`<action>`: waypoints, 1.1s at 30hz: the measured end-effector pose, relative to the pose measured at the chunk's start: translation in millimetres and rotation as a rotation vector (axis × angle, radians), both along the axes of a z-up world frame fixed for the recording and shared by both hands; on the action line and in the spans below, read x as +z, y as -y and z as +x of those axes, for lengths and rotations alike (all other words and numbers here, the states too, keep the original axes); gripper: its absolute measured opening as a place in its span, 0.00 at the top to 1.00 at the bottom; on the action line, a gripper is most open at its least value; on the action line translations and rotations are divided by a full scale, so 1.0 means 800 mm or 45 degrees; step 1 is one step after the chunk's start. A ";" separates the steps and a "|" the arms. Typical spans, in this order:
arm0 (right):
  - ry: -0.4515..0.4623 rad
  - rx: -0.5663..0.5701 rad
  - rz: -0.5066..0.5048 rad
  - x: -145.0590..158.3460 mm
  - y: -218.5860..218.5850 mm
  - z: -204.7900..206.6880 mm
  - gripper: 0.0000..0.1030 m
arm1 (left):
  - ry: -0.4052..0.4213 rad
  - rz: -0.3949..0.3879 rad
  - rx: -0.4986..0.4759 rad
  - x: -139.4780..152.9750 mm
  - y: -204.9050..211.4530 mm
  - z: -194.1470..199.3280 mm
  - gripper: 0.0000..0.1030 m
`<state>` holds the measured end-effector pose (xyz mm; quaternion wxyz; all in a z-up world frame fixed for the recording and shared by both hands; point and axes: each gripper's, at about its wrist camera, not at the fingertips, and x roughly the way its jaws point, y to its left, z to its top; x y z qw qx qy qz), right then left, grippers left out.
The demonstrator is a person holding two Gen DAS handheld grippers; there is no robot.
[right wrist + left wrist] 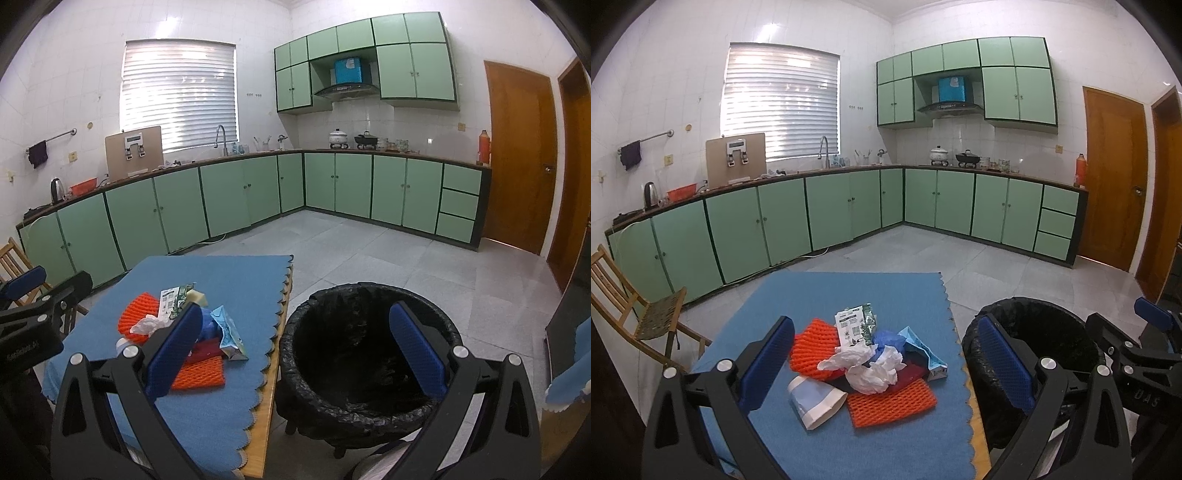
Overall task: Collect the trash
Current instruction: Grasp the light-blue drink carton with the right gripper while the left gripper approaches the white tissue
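Blue-padded left gripper [886, 362] at 6 o'clock, jaws wide, holding nothing, poised above the trash pile [866, 363] on the blue mat [820, 295] covering the counter [264, 413]. In the pile: two orange foam nets [892, 404], crumpled white tissue [871, 371], a printed wrapper [853, 326], a light-blue carton [919, 349], a paper cup [812, 400] lying on its side. Right gripper [295, 354], jaws wide and empty, over the black-lined trash bin [365, 350], just beside the counter at 3 o'clock. Green cabinets [783, 218] at 12 o'clock.

Left tongs [890, 365], right tongs [299, 347]: black frames, blue textured pads, silver screws.
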<state>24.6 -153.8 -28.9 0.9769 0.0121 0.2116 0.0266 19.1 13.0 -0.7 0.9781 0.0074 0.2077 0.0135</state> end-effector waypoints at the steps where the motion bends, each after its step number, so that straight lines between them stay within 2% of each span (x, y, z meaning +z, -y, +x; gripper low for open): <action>1: -0.001 0.003 -0.001 0.000 -0.001 0.002 0.05 | -0.007 -0.001 0.004 -0.001 -0.001 0.001 0.06; 12: -0.060 0.077 -0.017 -0.013 -0.031 0.041 0.05 | -0.126 -0.022 0.047 -0.021 -0.022 0.038 0.06; 18: -0.128 0.125 -0.020 -0.029 -0.052 0.081 0.05 | -0.203 -0.036 0.082 -0.041 -0.045 0.068 0.06; 27: -0.261 0.245 -0.073 -0.069 -0.104 0.158 0.05 | -0.353 -0.053 0.261 -0.104 -0.138 0.135 0.06; 29: -0.291 0.272 -0.088 -0.079 -0.117 0.173 0.05 | -0.390 -0.031 0.293 -0.118 -0.155 0.147 0.06; 33: -0.336 0.329 -0.120 -0.103 -0.144 0.201 0.05 | -0.411 -0.011 0.336 -0.138 -0.181 0.156 0.06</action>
